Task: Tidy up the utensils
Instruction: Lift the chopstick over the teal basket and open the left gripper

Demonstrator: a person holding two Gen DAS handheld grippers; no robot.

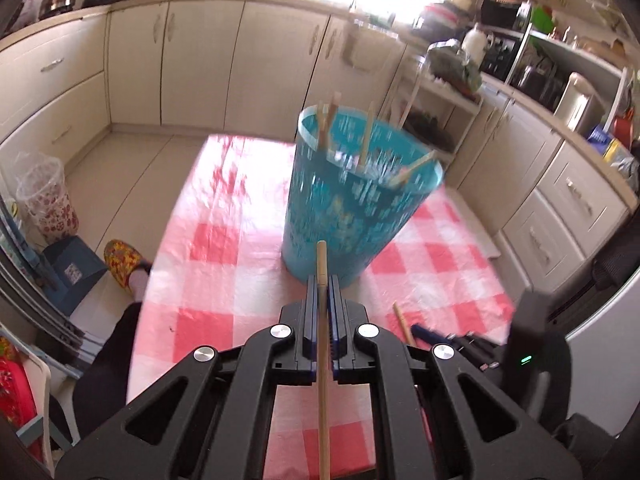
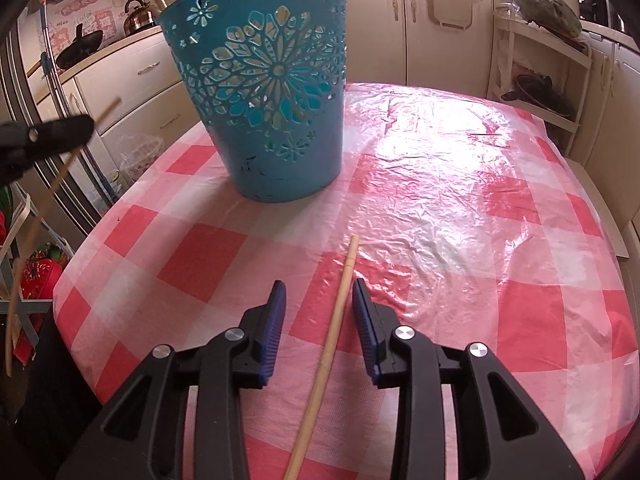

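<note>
- Chopstick (image 1: pixel 322 280) is pinched in the left gripper (image 1: pixel 322 284), jaws pressed tight on it. It's lifted off the table, tip aimed at the blue bin (image 1: pixel 352 208).
- Grip sits near the front end, w/ most of the stick trailing back under the tool. Risk: it pivots or slides out when tilted for the drop.
- Bin already has several sticks (image 1: pixel 366 140) leaning on its rim. Risk: the new one hits them or the rim and bounces out onto the cloth or floor.
- Bin looks light, plastic w/ cut-out holes. A knock from the tool could tip or shove it, and a thin stick could poke thru a hole.
- 2nd chopstick (image 2: pixel 335 332) lies flat on the checked tablecloth (image 2: pixel 460 240), btw the spread fingers of the right gripper (image 2: pixel 319 300), pads not touching it. It lies nearer the right pad.
- Risk there: closing off-centre rolls or skews the stick. It lies flat on slick, wrinkly plastic cover, so the pads may scrape the cloth or bunch it up.
- Both tools are near each other at the table's front; a clash is possible if both head to the bin together.
</note>
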